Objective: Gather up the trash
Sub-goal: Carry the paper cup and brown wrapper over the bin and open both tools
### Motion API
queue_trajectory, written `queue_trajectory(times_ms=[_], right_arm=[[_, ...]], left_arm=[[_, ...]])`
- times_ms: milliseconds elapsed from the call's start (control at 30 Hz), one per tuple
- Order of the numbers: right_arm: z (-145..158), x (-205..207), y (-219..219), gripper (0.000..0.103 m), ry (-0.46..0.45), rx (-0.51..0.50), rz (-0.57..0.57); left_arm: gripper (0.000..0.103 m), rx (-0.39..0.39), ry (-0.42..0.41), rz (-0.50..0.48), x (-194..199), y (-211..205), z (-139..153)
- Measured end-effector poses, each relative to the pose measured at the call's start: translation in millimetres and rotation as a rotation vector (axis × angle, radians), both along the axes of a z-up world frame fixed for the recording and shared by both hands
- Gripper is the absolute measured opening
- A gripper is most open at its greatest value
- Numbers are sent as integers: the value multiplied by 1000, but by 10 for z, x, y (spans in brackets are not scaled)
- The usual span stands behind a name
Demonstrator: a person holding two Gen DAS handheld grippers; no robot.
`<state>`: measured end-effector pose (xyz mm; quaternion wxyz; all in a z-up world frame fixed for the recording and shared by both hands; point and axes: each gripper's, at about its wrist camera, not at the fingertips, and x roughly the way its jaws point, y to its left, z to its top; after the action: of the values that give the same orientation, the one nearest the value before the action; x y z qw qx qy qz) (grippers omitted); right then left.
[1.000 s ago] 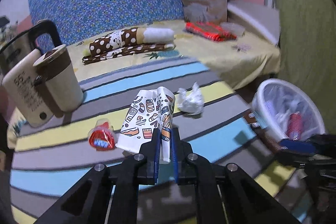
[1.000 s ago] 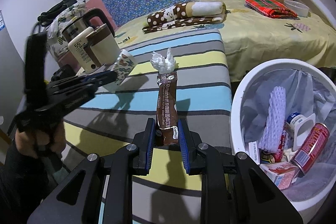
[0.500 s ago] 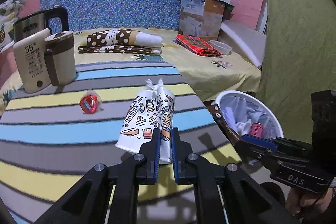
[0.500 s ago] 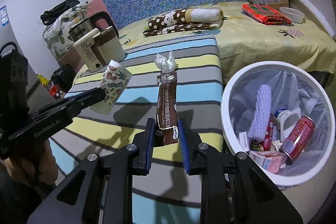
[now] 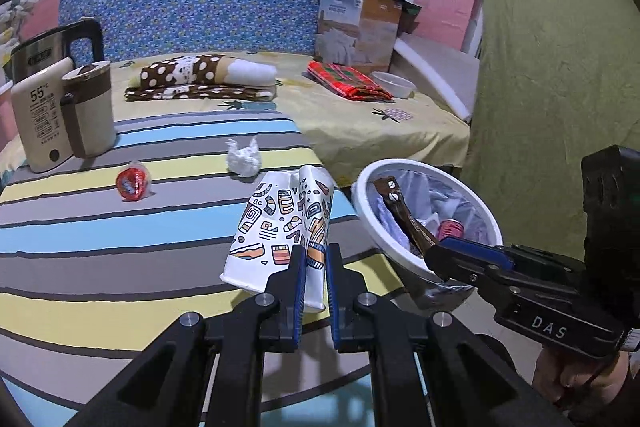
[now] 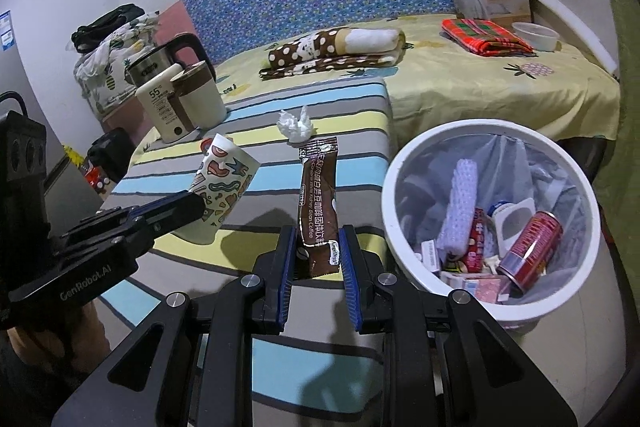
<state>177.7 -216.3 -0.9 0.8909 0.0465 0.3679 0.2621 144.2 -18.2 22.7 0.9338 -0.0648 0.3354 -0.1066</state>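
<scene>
Holding a brown coffee sachet (image 6: 317,203) upright by its lower end, the right hand-held gripper (image 6: 316,259) has the white trash bin (image 6: 390,195) just to its right, nearer than it is to the left one. The left hand-held gripper (image 5: 316,281) is clamped on a crushed patterned paper cup (image 5: 280,227), above the striped table (image 5: 120,227), the bin further off to its right.
</scene>
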Motion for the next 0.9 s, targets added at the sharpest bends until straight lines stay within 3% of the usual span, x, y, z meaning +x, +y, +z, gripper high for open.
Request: queue_trajectory(times_ms=[900], right_arm=[[-106,82,-789,25,17,1,-207]], left_arm=[[10,26,17,-221,441,-1047,-77]])
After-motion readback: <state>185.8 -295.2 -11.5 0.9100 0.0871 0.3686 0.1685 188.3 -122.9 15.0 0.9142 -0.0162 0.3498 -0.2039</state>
